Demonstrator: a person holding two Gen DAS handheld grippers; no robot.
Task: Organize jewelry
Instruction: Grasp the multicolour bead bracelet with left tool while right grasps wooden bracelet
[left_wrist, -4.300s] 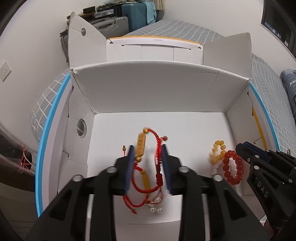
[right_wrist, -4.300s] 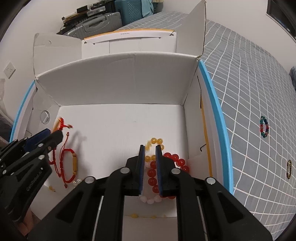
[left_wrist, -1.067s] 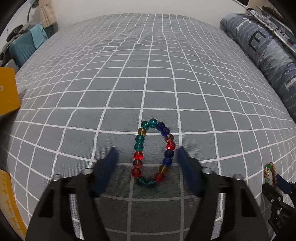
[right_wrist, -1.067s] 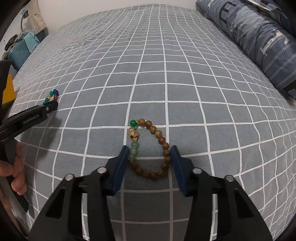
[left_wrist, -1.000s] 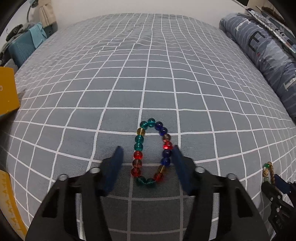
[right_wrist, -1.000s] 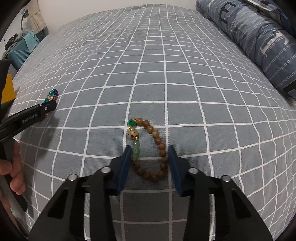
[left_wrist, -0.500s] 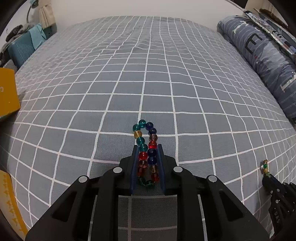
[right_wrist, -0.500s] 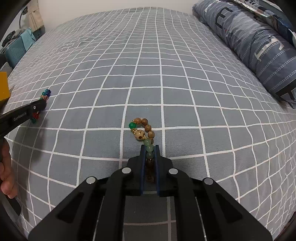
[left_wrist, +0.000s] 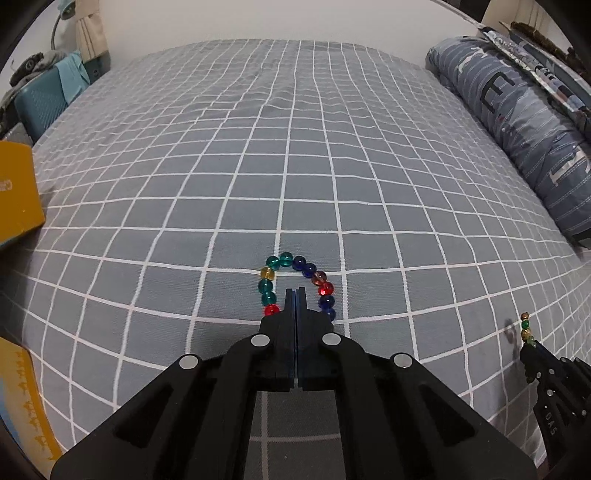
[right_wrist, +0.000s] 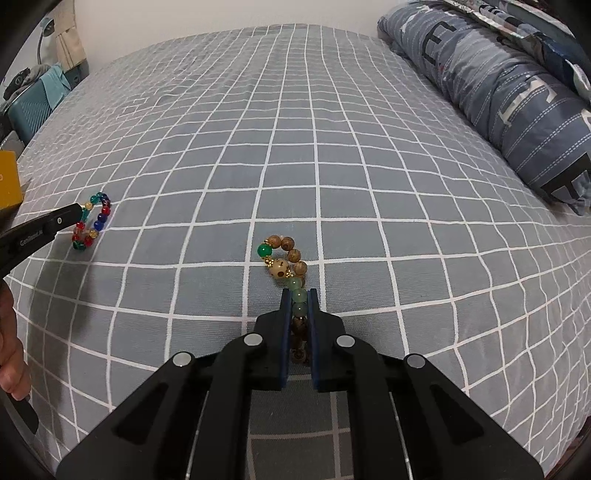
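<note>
the left gripper (left_wrist: 295, 295) has its jaws pressed flat together with no gap, tips down on the grid-patterned bedsheet (left_wrist: 295, 166) inside the loop of the multicoloured glass-bead bracelet (left_wrist: 297, 282). from its own camera the beads curve round both sides of the tips; whether the near part of the strand is pinched under them cannot be told. in the right view the bracelet lies at that tip on the sheet.

the right gripper (right_wrist: 298, 306) is pinching the wooden-bead bracelet (right_wrist: 286, 264): pale green and brown beads sit squeezed between the blue pads (right_wrist: 284, 306), and the far end, with a bright green bead and a carved cream one, pokes out beyond the tips onto the sheet. both tools point steeply down, which suits picking small strands off soft fabric, likely for carrying to a box.

writing: "GenRobot.AI" shows on the left tool's side in the right view, "DAS" on the right tool in the left view. the rolled blue duvet (right_wrist: 517, 92) bears large letters, an "E" and a "T" among them. a yellow box edge (left_wrist: 16, 195) sits at far left.
</note>
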